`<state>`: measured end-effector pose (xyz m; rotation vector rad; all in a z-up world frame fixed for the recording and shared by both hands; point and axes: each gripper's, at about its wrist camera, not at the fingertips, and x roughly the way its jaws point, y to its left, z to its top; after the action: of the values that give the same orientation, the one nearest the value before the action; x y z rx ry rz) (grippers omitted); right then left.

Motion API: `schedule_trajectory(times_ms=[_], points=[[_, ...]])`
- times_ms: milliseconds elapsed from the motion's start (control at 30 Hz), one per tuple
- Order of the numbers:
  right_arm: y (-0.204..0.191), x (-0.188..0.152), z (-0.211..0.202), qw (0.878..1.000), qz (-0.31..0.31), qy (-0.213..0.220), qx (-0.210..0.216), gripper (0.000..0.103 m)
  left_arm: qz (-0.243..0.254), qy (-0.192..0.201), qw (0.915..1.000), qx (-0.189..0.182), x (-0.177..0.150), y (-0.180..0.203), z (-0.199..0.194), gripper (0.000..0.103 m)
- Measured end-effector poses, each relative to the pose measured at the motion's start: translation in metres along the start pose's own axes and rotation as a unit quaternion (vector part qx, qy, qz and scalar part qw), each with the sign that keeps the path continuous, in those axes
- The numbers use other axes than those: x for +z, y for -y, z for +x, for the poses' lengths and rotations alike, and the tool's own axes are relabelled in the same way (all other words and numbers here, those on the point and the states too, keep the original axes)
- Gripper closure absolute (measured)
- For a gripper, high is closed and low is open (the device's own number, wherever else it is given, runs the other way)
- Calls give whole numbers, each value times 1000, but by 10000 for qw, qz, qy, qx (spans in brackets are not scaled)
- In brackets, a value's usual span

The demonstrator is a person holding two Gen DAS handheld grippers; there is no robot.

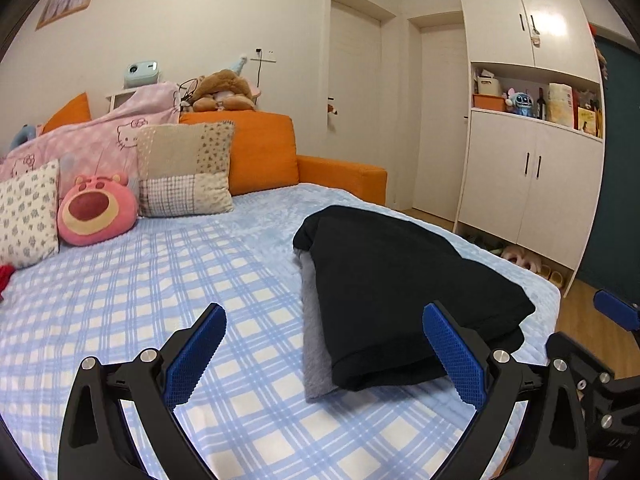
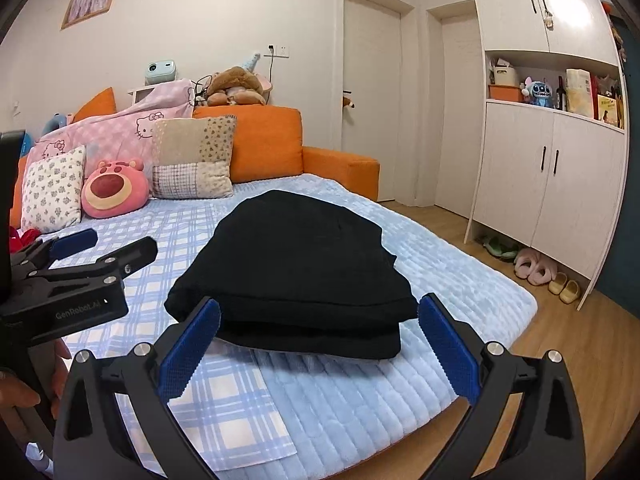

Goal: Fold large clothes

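Black fingers [image 1: 456, 356] — blue ridged pads, silver screws — "GenRobot.AI" lettering in white.

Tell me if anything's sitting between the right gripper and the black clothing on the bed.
Nothing visible. The right gripper is open, right in front of the folded black garment, with only bare bedding between them.

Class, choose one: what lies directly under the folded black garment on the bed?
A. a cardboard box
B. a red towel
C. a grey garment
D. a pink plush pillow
C: the left wrist view shows a grey garment sticking out beneath the folded black garment.
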<state>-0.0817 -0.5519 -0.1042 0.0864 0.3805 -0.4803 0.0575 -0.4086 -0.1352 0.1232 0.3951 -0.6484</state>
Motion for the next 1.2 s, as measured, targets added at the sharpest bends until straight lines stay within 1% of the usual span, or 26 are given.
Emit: schedule_trajectory(times_ms=[167, 400, 600, 733, 1000, 1200], points=[[2, -9, 2, 10000, 18, -20, 8, 5, 119, 11, 9997, 221, -7, 2, 2, 3], [5, -10, 1, 9999, 111, 100, -19, 5, 69, 54, 9999, 61, -9, 5, -2, 3], [10, -11, -3, 9995, 220, 223, -39, 5, 201, 141, 9996, 117, -8, 13, -6, 3], [13, -10, -6, 9991, 250, 338, -45, 5, 194, 178, 9996, 68, -6, 20, -8, 3], [25, -10, -11, 9986, 299, 421, 74, 5, 285, 234, 9993, 47, -3, 39, -10, 3], [33, -11, -11, 9987, 278, 396, 130, 5, 375, 246, 9990, 52, -5, 50, -12, 3]])
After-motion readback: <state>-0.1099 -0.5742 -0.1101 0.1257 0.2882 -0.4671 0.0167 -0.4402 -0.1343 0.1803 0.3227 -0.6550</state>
